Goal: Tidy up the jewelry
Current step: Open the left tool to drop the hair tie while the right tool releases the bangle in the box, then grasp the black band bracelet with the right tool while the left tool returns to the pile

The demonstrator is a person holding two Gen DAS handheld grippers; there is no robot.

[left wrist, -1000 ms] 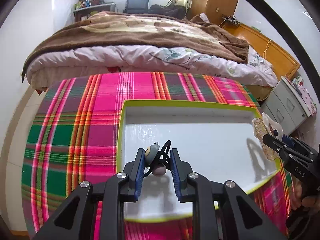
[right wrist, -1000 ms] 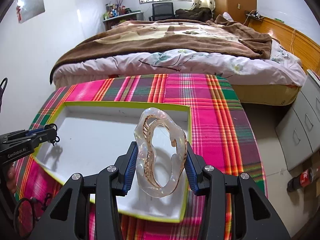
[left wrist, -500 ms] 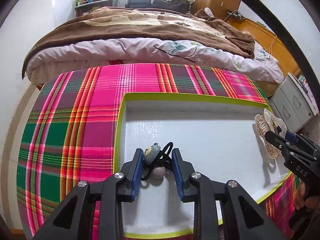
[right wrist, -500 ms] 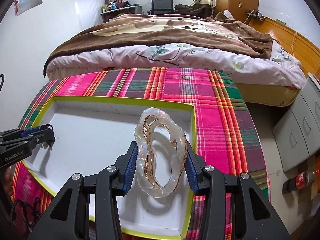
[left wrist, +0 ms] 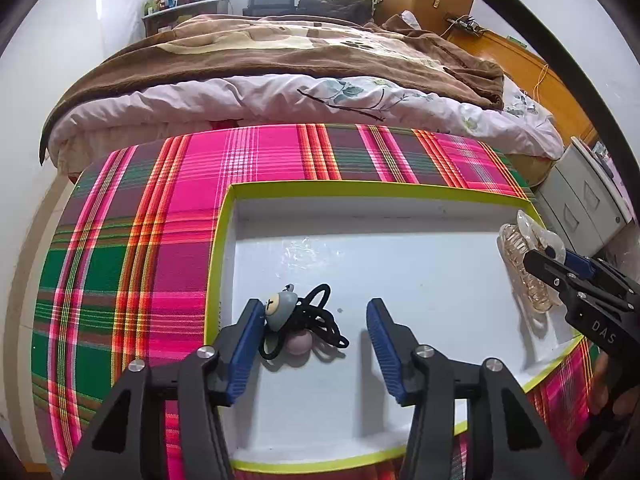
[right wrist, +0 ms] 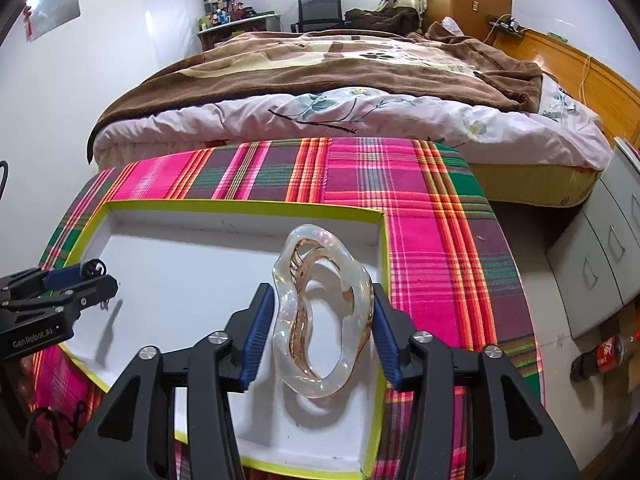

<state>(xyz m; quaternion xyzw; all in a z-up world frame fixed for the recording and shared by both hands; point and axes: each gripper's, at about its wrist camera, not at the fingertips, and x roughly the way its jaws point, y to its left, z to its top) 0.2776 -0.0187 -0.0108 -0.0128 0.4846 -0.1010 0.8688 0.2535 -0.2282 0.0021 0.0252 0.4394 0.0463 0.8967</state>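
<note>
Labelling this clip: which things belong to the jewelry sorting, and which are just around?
Job:
black hair tie with grey charm
translucent hair claw clip
white tray with lime rim
left gripper
right gripper

Around:
plaid tablecloth
bed
cola bottle

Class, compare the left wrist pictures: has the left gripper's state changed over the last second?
Yes. The left gripper has opened: its fingers, earlier clamped on the black hair tie, now stand wide apart, and the tie lies on the white tray floor against the left finger.

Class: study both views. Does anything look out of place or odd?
One thing: a cola bottle lies on its side on the floor beside the drawer unit. On the table, nothing looks damaged or spilled.
</note>
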